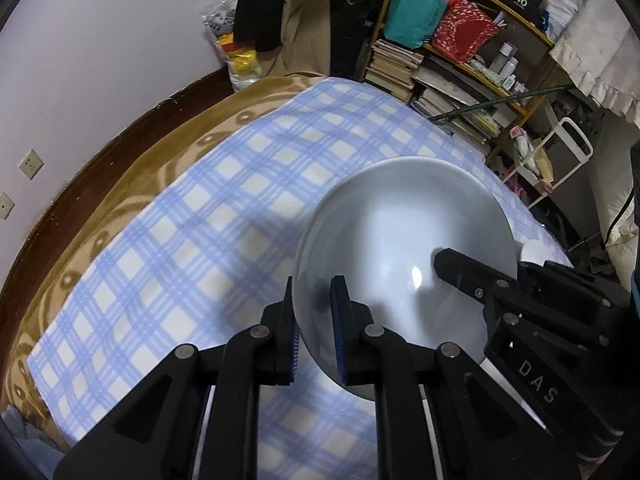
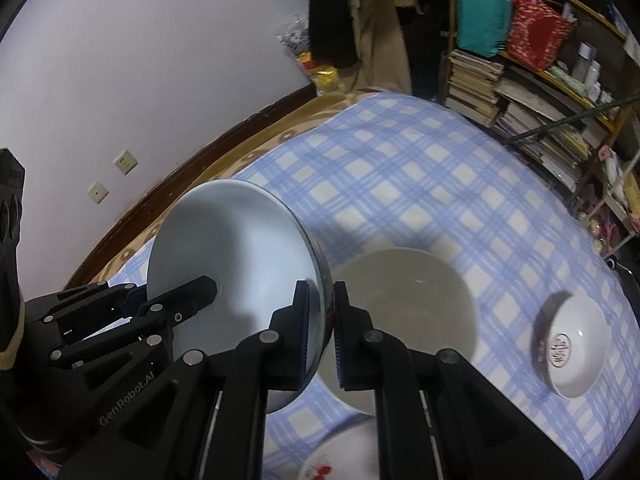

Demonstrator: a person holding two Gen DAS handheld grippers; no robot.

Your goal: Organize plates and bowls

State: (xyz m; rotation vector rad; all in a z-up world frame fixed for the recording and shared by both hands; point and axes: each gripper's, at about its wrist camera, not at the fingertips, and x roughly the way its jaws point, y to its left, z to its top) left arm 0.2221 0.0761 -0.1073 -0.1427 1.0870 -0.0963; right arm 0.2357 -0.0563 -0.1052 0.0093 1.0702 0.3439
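Black linkage fills the foreground, and both tongs are clamped on one big grey plate (image 1: 404, 248); left tongs (image 1: 316, 320) pinch its near-left rim, nearly closed, right tongs (image 2: 322, 320) pinch the opposite rim just as tight; plate is held off the bed (image 1: 168, 216), tilted up on edge between them, hollow face toward the left; so it spans hand to hand, neither nearer; now look below and to the right of it: a shallow grey dish (image 2: 404, 320) lies flat on the checked cover, right beside the right tongs; that looks the likely landing spot; small white bowl (image 2: 568, 344) sits further right, a flowered plate (image 2: 344, 456) nearest the lens.
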